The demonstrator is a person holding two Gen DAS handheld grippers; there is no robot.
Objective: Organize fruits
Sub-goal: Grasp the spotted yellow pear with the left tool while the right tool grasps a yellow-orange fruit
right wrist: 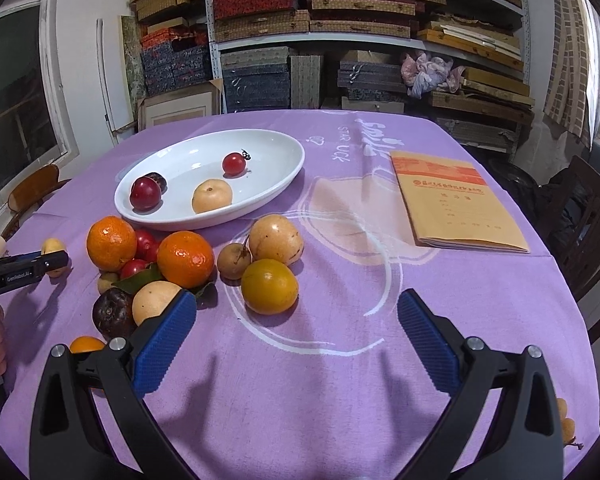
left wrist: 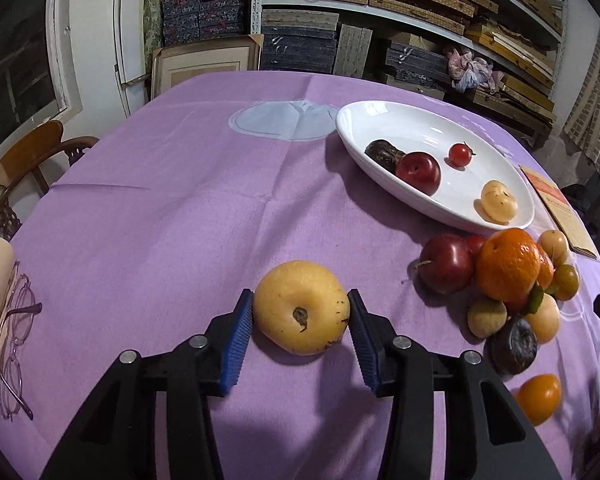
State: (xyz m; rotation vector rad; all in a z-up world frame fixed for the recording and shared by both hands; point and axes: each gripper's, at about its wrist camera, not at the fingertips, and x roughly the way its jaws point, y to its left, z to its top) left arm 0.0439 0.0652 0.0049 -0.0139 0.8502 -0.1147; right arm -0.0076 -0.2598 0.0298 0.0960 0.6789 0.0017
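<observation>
My left gripper (left wrist: 301, 304) is shut on a yellow pear-like fruit (left wrist: 300, 306), both blue pads against its sides, low over the purple cloth. The white oval plate (left wrist: 384, 114) holds a red plum (left wrist: 419, 172), a cherry tomato (left wrist: 459, 155), a dark fruit (left wrist: 382, 153) and a pale yellow fruit (left wrist: 496, 201). A heap of fruit with an orange (left wrist: 510, 264) lies right of the gripper. My right gripper (right wrist: 296, 308) is open and empty above the cloth, just behind a yellow-orange fruit (right wrist: 269, 286). The plate (right wrist: 276, 148) and the left gripper (right wrist: 24, 270) also show in the right wrist view.
A tan booklet (right wrist: 456, 200) lies right of the plate. Glasses (left wrist: 14, 344) lie on a paper at the table's left edge. A wooden chair (left wrist: 28, 160) stands at the left, another chair (right wrist: 592, 220) at the right. Shelves of boxes fill the back wall.
</observation>
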